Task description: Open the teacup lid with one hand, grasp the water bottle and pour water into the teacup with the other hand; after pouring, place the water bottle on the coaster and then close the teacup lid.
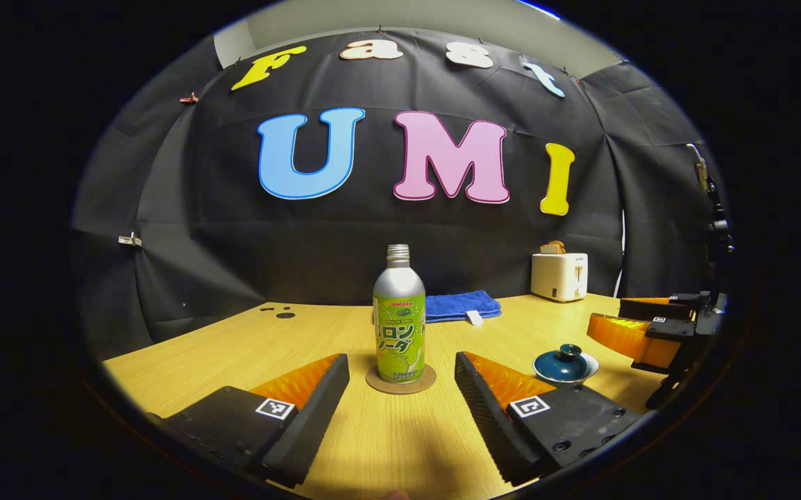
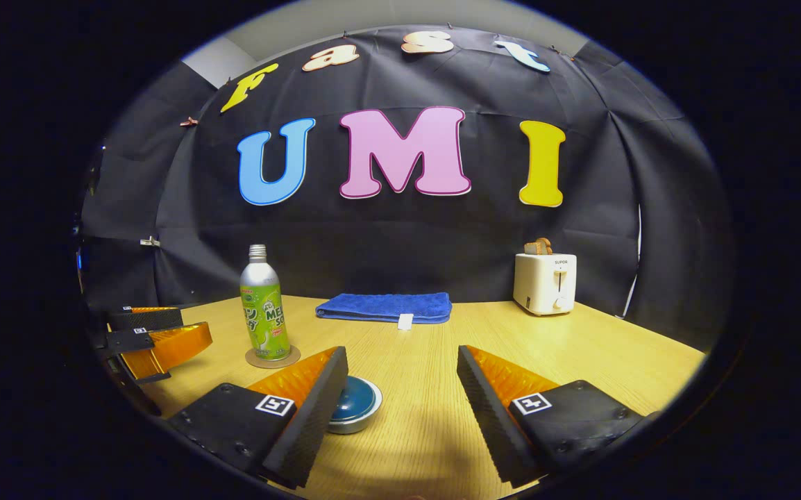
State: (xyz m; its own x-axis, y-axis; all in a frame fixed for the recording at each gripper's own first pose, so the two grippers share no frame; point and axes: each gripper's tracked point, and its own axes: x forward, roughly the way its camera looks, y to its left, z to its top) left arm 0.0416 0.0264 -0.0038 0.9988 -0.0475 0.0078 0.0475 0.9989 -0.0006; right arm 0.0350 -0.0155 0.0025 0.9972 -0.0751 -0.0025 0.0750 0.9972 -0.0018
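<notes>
While both grippers hang open and empty, left gripper (image 1: 402, 389) faces the bottle (image 1: 399, 319), upright on its coaster (image 1: 400, 380) at table (image 1: 234, 347) centre. Likely smooth metal, slippery, no cap on: grip mid-body and keep it vertical. Just right of it sits the teacup (image 1: 565, 366), lid (image 1: 564, 354) on; ceramic, fragile, so pinch the small knob. Right gripper (image 2: 402, 389) hovers beside the cup. Towel (image 2: 384, 306) and toaster (image 2: 545, 282) sit well back, nothing blocks.

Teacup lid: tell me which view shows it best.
The left gripper view: the teacup lid shows whole with its knob, seated on the cup. In the right gripper view, the right gripper's own finger hides part of it.
</notes>
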